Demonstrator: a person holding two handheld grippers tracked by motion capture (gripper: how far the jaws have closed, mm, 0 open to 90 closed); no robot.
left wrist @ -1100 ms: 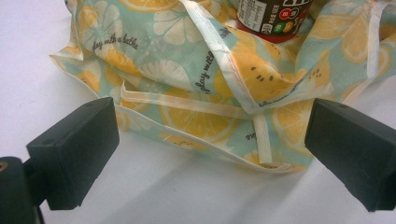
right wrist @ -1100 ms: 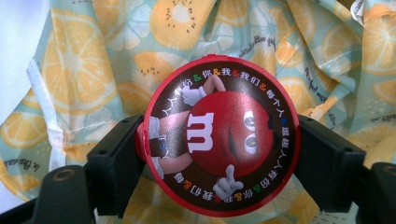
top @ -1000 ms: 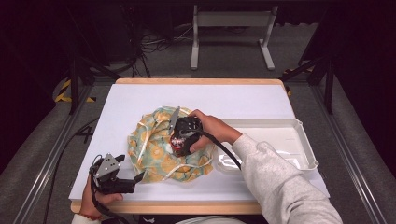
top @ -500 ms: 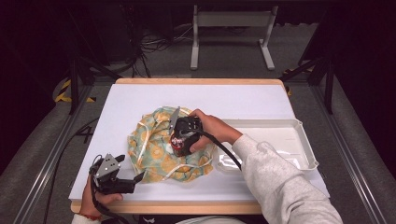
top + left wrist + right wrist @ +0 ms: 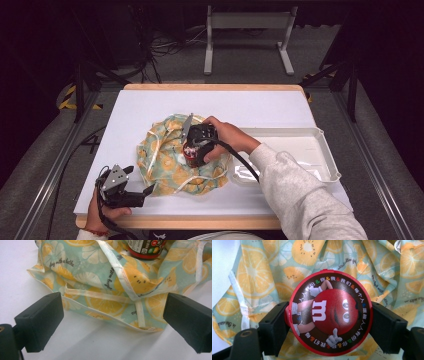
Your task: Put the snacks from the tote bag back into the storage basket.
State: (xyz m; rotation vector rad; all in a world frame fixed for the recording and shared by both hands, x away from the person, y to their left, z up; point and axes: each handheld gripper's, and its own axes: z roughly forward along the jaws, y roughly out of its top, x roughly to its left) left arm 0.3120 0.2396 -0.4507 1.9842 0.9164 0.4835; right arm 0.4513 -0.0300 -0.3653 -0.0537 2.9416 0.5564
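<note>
A crumpled fabric bag [image 5: 167, 167] printed with orange and lemon slices lies in the middle of the white table [image 5: 150, 107]. My right gripper [image 5: 192, 150] points down over it, shut on a round candy jar [image 5: 329, 312] with a red cartoon lid; both pads press the jar's sides. The jar [image 5: 146, 248] rests on the bag [image 5: 100, 285]. My left gripper [image 5: 148, 191] sits low at the bag's near left corner. In the left gripper view it [image 5: 112, 317] stands open, jaws wide apart, with the bag's hemmed corner just ahead and nothing between the pads.
A white plastic tray [image 5: 320, 150] sits at the right of the table, beside the person's right sleeve [image 5: 300, 195]. A cable [image 5: 240, 157] trails from the right gripper across the bag's right edge. The wooden table edge [image 5: 200, 222] runs along the near side.
</note>
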